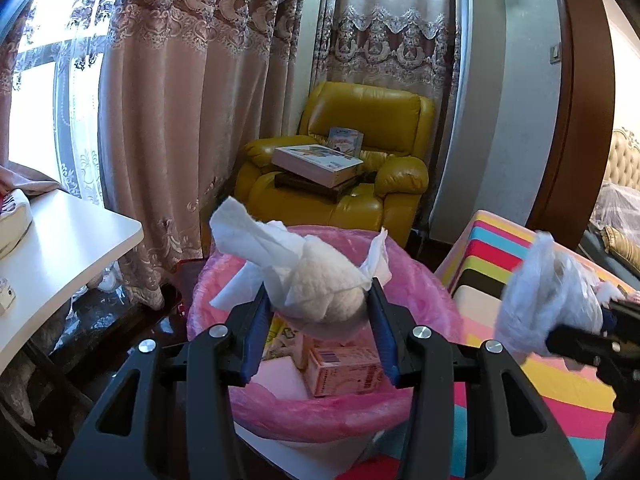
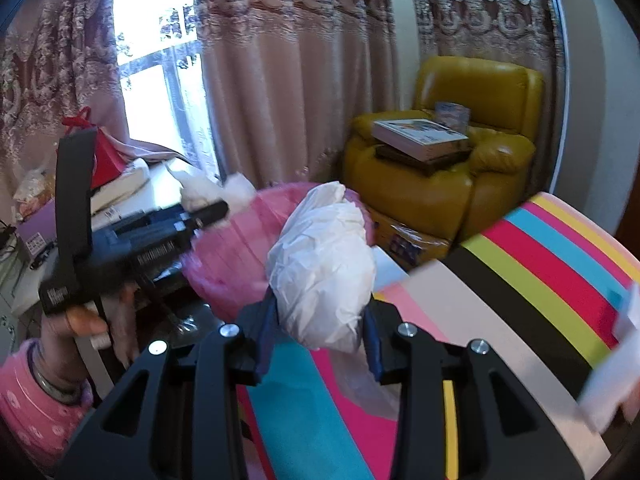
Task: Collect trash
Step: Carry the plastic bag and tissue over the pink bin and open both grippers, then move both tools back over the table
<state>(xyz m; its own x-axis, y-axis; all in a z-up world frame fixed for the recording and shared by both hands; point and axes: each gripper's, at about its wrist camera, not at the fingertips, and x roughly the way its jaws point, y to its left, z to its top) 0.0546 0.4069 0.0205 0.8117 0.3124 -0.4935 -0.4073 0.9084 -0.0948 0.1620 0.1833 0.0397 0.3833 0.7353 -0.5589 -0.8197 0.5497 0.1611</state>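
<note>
Colours and patterns: left tool (image 1: pixel 318 312), black frame with blue pads (image 1: pixel 256 332), clamped on a cream-white tissue wad (image 1: pixel 320 280); right tool (image 2: pixel 320 328), likewise black and blue, on a white crumpled plastic bag (image 2: pixel 324 268). Bin liner (image 1: pixel 420 292), translucent pink. Carton (image 1: pixel 344 368) inside it, pale pink with printed barcode. Mat (image 2: pixel 540 264), stripes of black, yellow, red, cyan and pink. Armchair (image 1: pixel 360 120), mustard-yellow leather. Curtains (image 1: pixel 180 80), dusty pink with lace scroll border. Surface (image 1: pixel 68 240), plain white. Sleeve (image 2: pixel 28 408), pink with pale dots.
</note>
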